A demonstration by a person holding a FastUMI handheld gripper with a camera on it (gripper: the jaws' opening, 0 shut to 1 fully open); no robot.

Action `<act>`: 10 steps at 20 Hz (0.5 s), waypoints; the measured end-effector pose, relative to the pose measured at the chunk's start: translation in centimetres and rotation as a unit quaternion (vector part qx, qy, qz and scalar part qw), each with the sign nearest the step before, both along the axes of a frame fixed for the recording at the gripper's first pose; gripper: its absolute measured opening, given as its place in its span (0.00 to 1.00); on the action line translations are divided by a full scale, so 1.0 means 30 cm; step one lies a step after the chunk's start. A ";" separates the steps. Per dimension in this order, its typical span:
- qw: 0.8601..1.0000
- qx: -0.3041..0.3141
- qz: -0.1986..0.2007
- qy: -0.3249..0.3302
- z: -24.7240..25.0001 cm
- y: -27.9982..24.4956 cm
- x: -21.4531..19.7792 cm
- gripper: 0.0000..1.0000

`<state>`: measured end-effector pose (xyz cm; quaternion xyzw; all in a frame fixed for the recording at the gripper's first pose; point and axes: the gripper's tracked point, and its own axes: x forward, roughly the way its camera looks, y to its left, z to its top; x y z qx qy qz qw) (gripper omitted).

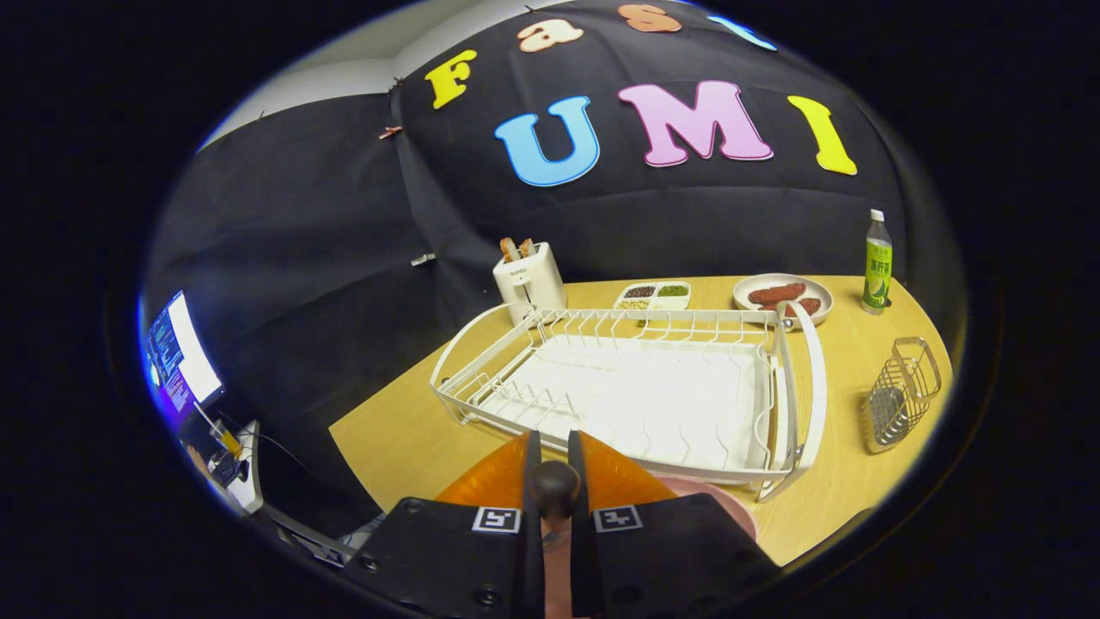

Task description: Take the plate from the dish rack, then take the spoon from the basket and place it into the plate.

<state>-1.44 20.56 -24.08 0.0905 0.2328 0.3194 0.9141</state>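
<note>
Gripper (550, 456) fingers clamp my spoon (555, 499), its long axis running along them, rounded end ahead, above the pink plate (730, 507).

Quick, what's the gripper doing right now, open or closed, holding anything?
Gripper: closed on the spoon, both fingers pressing its handle, just above the pink plate.

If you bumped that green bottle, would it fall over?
Probably, yes. The bottle is tall and narrow on a small base, so a nudge near its cap would likely tip it. Being round, it might then roll along the table. The fingers, shut on a spoon, are far from it.
</note>
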 end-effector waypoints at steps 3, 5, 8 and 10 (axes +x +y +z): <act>1.000 -0.020 -0.003 0.005 -0.040 -0.019 -0.009 0.18; 0.999 -0.034 -0.006 0.001 -0.046 -0.049 -0.001 0.19; 0.998 -0.054 -0.031 -0.008 -0.046 -0.123 0.027 0.28; 0.997 -0.058 -0.047 0.001 -0.037 -0.167 0.029 0.66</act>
